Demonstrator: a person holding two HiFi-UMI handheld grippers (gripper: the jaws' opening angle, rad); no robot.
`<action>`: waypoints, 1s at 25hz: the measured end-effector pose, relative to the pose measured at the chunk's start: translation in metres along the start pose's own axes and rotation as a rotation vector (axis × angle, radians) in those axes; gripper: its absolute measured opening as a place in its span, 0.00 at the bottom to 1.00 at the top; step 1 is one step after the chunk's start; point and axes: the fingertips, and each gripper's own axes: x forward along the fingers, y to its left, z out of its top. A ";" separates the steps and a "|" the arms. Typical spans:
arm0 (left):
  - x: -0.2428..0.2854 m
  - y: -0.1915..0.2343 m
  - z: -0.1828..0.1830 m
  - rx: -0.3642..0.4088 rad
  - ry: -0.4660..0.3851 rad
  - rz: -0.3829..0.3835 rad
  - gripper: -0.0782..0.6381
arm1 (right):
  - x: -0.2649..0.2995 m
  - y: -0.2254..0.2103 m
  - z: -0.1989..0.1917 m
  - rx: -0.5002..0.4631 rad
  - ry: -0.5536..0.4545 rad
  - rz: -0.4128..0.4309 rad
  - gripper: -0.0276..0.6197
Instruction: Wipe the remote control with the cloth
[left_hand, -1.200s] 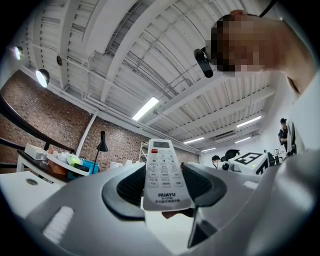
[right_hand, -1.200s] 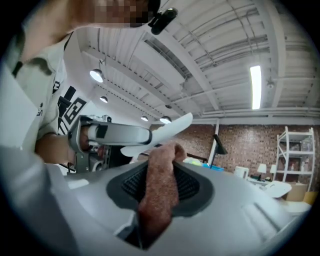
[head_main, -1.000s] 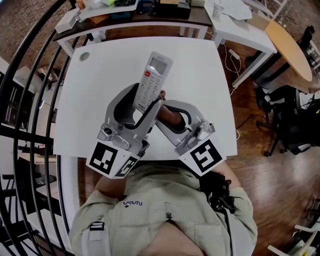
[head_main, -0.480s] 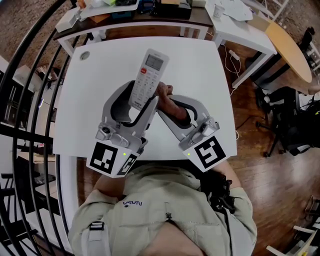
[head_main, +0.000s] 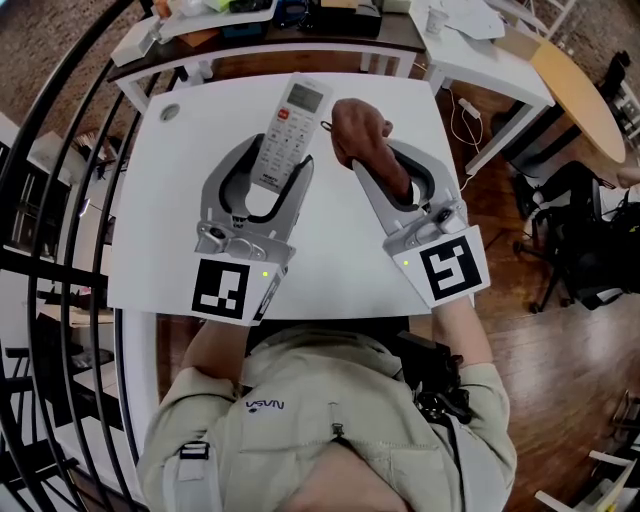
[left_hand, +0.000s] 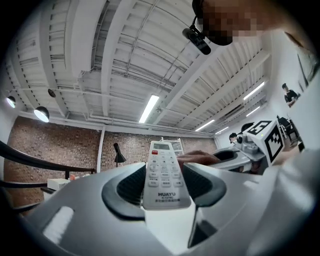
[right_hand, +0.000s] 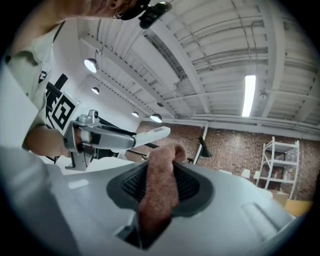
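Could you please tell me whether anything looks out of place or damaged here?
Nothing stands out. The remote control looks intact and is gripped squarely by the left hand-held gripper, the brown cloth is clamped in the right hand-held gripper, and the white table shows no spill.

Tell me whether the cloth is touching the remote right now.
Apart. The head view shows a narrow strip of bare white table between the cloth and the near side of the remote.
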 end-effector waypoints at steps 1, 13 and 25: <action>0.005 0.003 -0.001 0.011 0.005 0.009 0.45 | 0.001 -0.007 0.000 -0.003 -0.001 -0.015 0.22; 0.058 0.048 -0.042 0.081 0.121 0.072 0.45 | 0.036 -0.070 -0.042 -0.012 0.109 -0.122 0.22; 0.113 0.085 -0.121 0.055 0.335 0.102 0.45 | 0.073 -0.127 -0.132 0.093 0.319 -0.159 0.22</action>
